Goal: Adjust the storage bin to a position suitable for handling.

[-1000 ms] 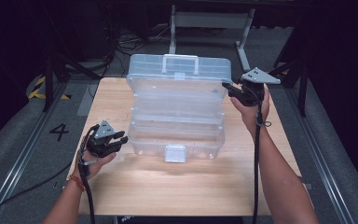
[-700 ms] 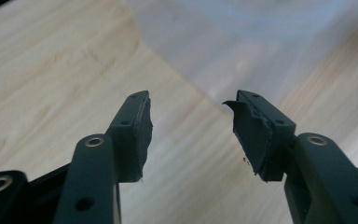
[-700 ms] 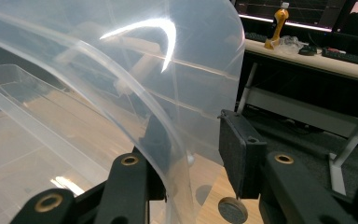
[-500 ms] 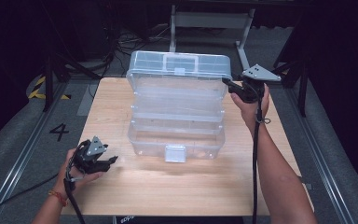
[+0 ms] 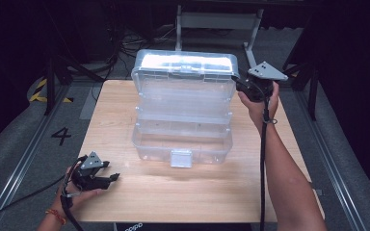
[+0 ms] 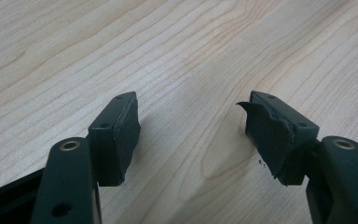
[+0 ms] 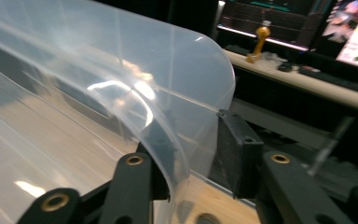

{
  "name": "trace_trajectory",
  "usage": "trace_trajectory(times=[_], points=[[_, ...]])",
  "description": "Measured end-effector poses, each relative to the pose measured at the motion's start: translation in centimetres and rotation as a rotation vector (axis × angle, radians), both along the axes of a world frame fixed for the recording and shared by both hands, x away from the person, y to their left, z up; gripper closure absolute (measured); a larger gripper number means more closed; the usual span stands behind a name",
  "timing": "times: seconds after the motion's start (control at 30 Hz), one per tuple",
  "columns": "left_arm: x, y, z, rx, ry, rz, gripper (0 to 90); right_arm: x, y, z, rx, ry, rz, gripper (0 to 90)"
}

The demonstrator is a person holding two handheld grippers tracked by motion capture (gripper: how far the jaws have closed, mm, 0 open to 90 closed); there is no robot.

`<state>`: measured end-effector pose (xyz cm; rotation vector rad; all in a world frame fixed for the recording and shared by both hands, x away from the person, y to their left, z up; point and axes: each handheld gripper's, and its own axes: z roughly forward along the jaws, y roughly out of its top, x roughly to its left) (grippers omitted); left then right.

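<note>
Right gripper (image 5: 238, 83) straddled the clear plastic tiered toolbox's (image 5: 183, 120) far-right lid (image 7: 121, 84) corner, grip unconfirmed; left gripper (image 5: 112, 177), just opening, empty; lid could slip shut.

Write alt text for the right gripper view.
The right gripper straddles the curved edge of a clear plastic box lid, one jaw on each side of the wall. Beyond it lies a dark room with a cluttered bench.

The storage box (image 5: 183, 115) is clear, glossy plastic with bright glints at its 12 o'clock edge. The table (image 5: 197, 197) is pale, matt wood with visible grain. The left gripper (image 6: 191, 135) has matt black pads, one frayed.
</note>
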<state>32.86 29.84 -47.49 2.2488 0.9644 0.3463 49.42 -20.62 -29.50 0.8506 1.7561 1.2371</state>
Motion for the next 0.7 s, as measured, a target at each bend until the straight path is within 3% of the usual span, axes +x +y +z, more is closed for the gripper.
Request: trace_trajectory(times=[0.13,0.3,0.47,0.7], points=[[0.0,0.2,-0.1,0.003,-0.022,-0.007,35.5,0.2,0.0,-0.1,0.006,0.001,-0.011,69.8],[0.0,0.0,-0.4,-0.052,-0.015,0.026,34.4,0.7,0.2,0.1,0.001,0.000,-0.031,71.5],[-0.1,-0.5,-0.5,-0.022,-0.043,0.016,28.5,1.5,0.5,0.3,-0.009,0.001,-0.064,73.8],[-0.1,-0.7,-0.6,-0.023,-0.040,0.025,26.0,2.9,1.1,0.5,-0.021,0.013,-0.115,77.2]])
